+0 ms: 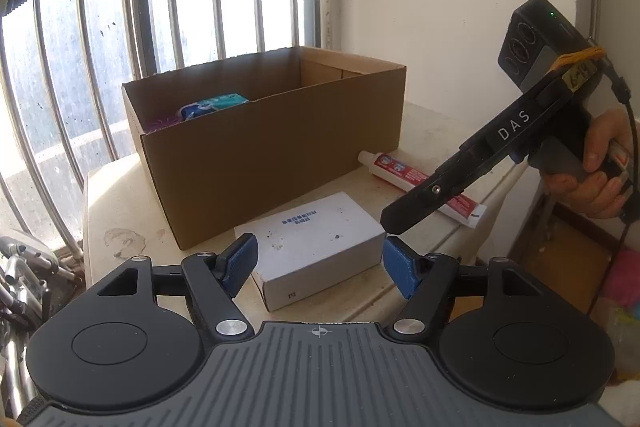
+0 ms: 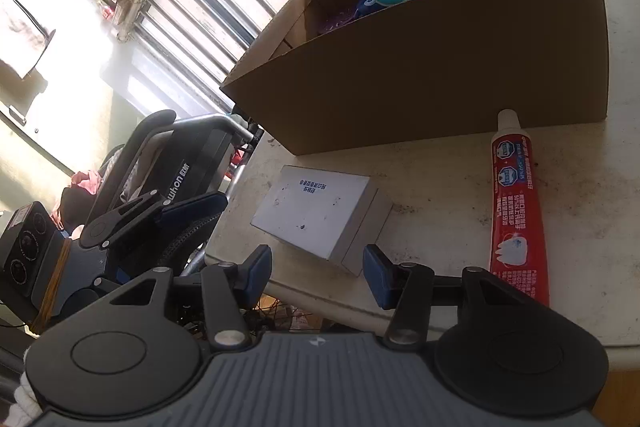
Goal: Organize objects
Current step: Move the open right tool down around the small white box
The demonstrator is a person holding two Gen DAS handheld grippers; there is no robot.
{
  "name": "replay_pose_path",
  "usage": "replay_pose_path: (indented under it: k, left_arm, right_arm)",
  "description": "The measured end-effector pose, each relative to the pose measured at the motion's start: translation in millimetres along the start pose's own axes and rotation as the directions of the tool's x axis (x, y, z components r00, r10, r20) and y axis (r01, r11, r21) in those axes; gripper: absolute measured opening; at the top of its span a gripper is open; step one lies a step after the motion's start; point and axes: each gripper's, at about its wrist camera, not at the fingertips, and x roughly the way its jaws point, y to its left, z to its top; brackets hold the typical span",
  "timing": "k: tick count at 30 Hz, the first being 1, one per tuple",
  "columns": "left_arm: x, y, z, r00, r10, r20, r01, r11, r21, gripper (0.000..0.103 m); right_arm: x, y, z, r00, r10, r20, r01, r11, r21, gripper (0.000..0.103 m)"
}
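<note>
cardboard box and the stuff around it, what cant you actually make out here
- Cardboard box contents: in both views the near wall hides all but a teal packet and something purple.
- White box print: too small to read in either view.
- Toothpaste tube: the right gripper covers its tail in both views.
- Table: its edges run out of frame.
</note>
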Motion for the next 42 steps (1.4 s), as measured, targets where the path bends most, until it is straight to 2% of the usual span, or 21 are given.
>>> replay_pose_path:
  k: [2, 5, 13, 16, 21, 25, 26, 36, 39, 42]
  left_arm:
    - [5, -1, -4, 1.0, 0.008, -0.011, -0.007, 1.0, 0.022, 0.078]
    - [11, -1, -8, 0.999, 0.023, -0.023, -0.022, 0.999, 0.044, 0.079]
    - [33, 15, -18, 0.999, -0.004, -0.042, 0.001, 0.999, -0.053, 0.081]
    - [42, 21, -23, 0.996, -0.055, -0.073, 0.049, 0.995, -0.091, 0.082]
    - [43, 26, -27, 0.996, -0.073, -0.051, 0.067, 0.993, -0.099, 0.079]
    - [37, 29, -34, 0.997, -0.065, -0.031, 0.061, 0.991, -0.118, 0.065]
    - [35, 29, -35, 0.997, -0.071, -0.028, 0.067, 0.991, -0.119, 0.064]
    - [28, 19, -42, 0.995, -0.098, -0.02, 0.097, 0.994, -0.059, 0.064]
    - [27, 17, -47, 0.999, -0.041, -0.019, 0.04, 0.997, -0.059, 0.076]
    - [30, 20, -46, 0.996, -0.087, -0.006, 0.086, 0.993, -0.079, 0.074]
  right_arm:
    - [2, 0, -1, 1.0, 0.012, -0.001, -0.012, 1.0, 0.006, 0.055]
    - [8, 3, -2, 1.0, -0.011, -0.011, 0.01, 1.0, -0.007, 0.059]
    - [21, -3, 2, 0.999, -0.036, -0.013, 0.036, 0.999, 0.015, 0.059]
    - [27, -6, 4, 1.0, -0.026, -0.015, 0.026, 0.999, 0.027, 0.059]
    - [29, -9, 6, 1.0, -0.012, -0.023, 0.012, 1.0, 0.009, 0.056]
    - [29, -12, 10, 1.0, -0.012, -0.022, 0.012, 1.0, 0.012, 0.054]
    - [29, -12, 11, 1.0, -0.014, -0.017, 0.015, 1.0, 0.011, 0.054]
    - [32, -13, 16, 1.0, -0.017, -0.015, 0.017, 1.0, -0.003, 0.054]
    - [32, -15, 18, 1.0, -0.006, -0.028, 0.005, 1.0, -0.008, 0.055]
    - [33, -17, 20, 0.999, 0.006, -0.048, -0.006, 1.0, -0.002, 0.055]
